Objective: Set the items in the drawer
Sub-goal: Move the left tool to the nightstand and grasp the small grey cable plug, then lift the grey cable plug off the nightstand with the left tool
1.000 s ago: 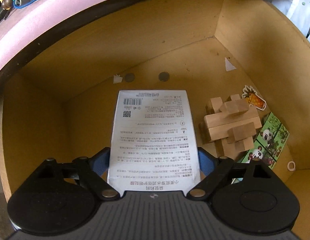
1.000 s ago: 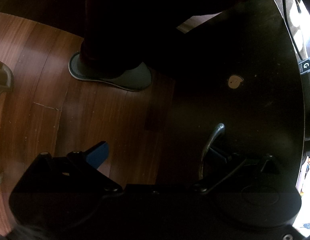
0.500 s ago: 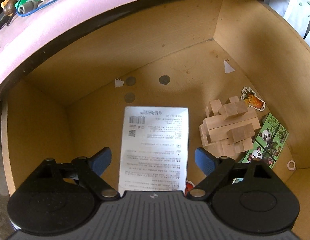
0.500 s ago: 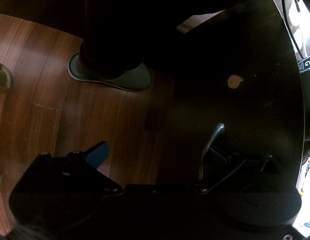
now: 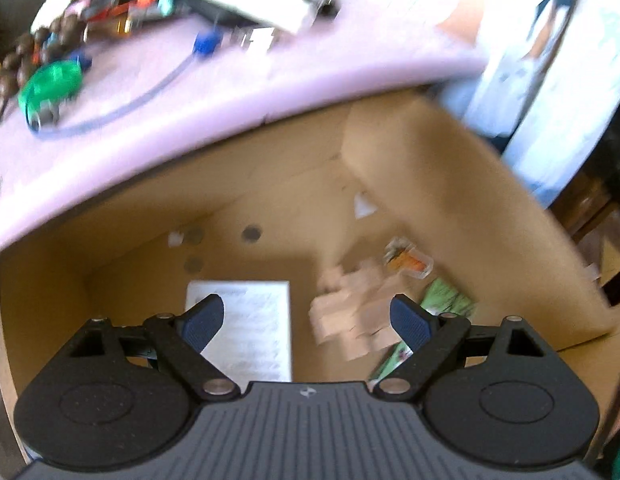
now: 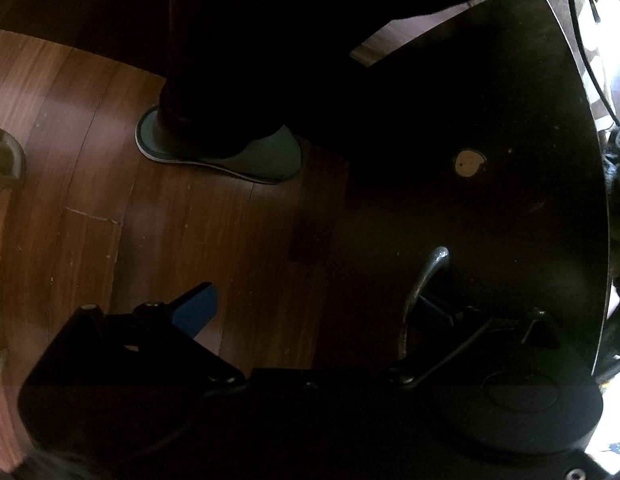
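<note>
Now that I've let go, my left hand-held gripper point(image 5: 305, 320) is spread wide and lifting clear, while the white printed box point(image 5: 249, 328) lies flat on the drawer point(image 5: 450, 200) floor beside the wooden puzzle point(image 5: 350, 316). That item's placed. My right hand-held gripper point(image 6: 310, 312) stays released by the drawer handle point(image 6: 422, 284).

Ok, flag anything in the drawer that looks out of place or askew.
Nothing stands out. The white box lies flat on the drawer floor, left of the wooden puzzle. A few coins and paper scraps sit loose near the back. The left gripper is open and empty. The view is blurred, so fine damage can't be judged.
</note>
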